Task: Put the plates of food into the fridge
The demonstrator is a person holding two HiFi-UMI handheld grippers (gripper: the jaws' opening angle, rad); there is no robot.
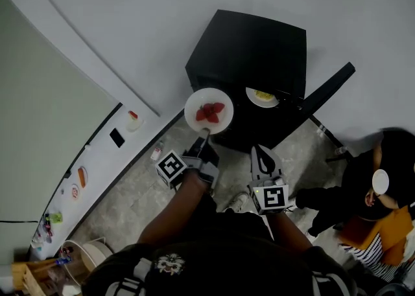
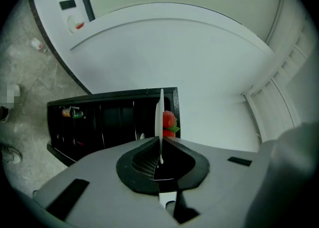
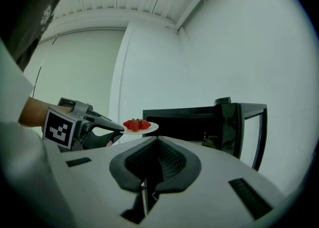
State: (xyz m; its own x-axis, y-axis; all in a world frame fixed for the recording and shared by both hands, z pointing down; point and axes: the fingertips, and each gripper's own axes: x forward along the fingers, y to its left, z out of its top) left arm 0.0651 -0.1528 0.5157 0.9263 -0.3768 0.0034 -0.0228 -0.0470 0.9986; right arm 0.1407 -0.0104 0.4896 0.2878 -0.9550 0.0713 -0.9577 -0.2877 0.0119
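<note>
A white plate of strawberries (image 1: 209,111) hangs in front of the black fridge (image 1: 253,55), and my left gripper (image 1: 205,135) is shut on its near rim. In the left gripper view the plate (image 2: 160,114) shows edge-on between the jaws, with the strawberries (image 2: 169,120) just to its right. A second plate with yellow food (image 1: 262,97) rests inside the fridge, whose door (image 1: 327,91) stands open to the right. My right gripper (image 1: 261,153) is shut and holds nothing, to the right of the left one and short of the fridge. The right gripper view shows the held plate (image 3: 138,126) before the fridge (image 3: 199,119).
A white counter (image 1: 97,159) runs along the left and bears small plates of food (image 1: 133,120) and a dark flat object (image 1: 117,137). A small bottle (image 1: 156,152) lies on the stone floor. A person (image 1: 379,184) sits at the right, beyond the fridge door.
</note>
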